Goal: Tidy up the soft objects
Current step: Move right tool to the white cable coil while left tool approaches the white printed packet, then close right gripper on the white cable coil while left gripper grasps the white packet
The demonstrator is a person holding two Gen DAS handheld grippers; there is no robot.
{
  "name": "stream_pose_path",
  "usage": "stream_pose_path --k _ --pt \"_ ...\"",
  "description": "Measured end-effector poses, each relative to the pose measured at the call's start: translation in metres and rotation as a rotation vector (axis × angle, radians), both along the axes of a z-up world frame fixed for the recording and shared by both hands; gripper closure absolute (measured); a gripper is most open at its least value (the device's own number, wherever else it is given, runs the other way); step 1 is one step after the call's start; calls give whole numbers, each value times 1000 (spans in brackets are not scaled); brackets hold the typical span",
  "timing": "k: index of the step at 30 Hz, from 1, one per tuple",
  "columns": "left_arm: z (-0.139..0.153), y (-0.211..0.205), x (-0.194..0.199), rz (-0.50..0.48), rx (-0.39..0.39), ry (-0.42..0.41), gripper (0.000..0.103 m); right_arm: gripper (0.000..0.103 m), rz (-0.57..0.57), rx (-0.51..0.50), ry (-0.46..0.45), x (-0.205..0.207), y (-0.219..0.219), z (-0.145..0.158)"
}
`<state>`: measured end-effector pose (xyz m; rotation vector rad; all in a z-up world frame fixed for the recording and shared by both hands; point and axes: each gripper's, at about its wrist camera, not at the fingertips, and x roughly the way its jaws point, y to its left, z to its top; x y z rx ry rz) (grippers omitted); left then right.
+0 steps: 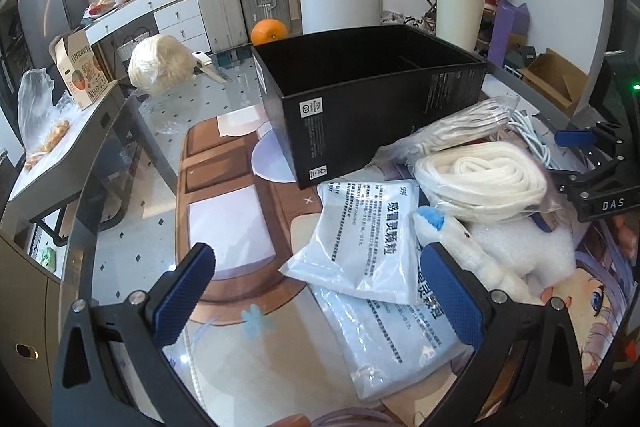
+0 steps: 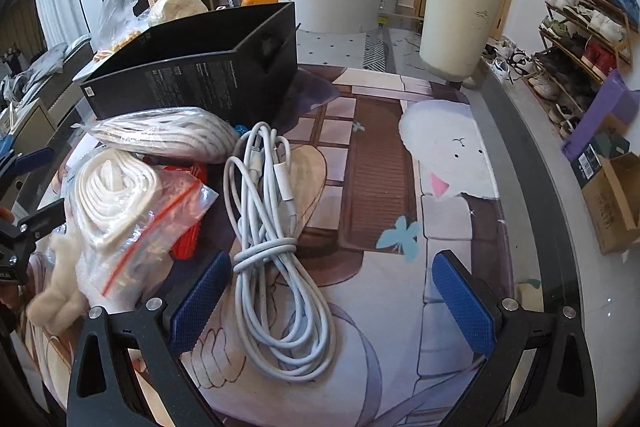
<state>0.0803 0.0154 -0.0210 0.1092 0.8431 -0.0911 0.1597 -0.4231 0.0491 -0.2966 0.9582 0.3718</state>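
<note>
- The left gripper [image 1: 320,291] is spread wide and holds nothing; it hangs over the table mat [image 1: 224,227] with the upper white packet [image 1: 362,239] lying between its pads.
- The right gripper [image 2: 332,301] is also wide open and empty, with the coiled white cable [image 2: 276,247] lying just inside its left pad.
- The soft things lie heaped on the mat just beside the black box [image 1: 360,95], which stands open and looks empty from here.
- My guess at the step in hand: picking the first item for the box. The cable looks easiest; closing across the wrapped waist of the coil should keep the loops together.
- The packets are slippery and flat, so pinching an edge rather than pressing from above seems wiser.
- The bagged items may sag; lifting them well over the box wall before letting go would avoid snagging.
- Counted in the heap: two white packets, the second [image 1: 396,347] under the first; one bag of white cord [image 1: 480,179]; one bag of thin rope [image 1: 456,127]; one white plush toy [image 1: 504,251]; one cable; something red [image 2: 188,235] mostly hidden beneath the bags.
- One box with one divider visible inside.
</note>
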Motion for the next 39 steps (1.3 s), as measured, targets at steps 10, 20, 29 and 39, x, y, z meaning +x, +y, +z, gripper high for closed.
stream_pose_path --k 10,20,29,39 --pt "-3 0 2 -12 28 4 0 0 13 -5 5 2 -2 0" --pt "-6 -2 7 -15 76 22 0 0 49 -7 9 3 1 -1" --pt "-7 1 9 -87 -15 41 26 32 91 32 -3 4 7 0" --pt "-3 0 2 -110 -46 32 49 37 96 60 -1 -6 3 2"
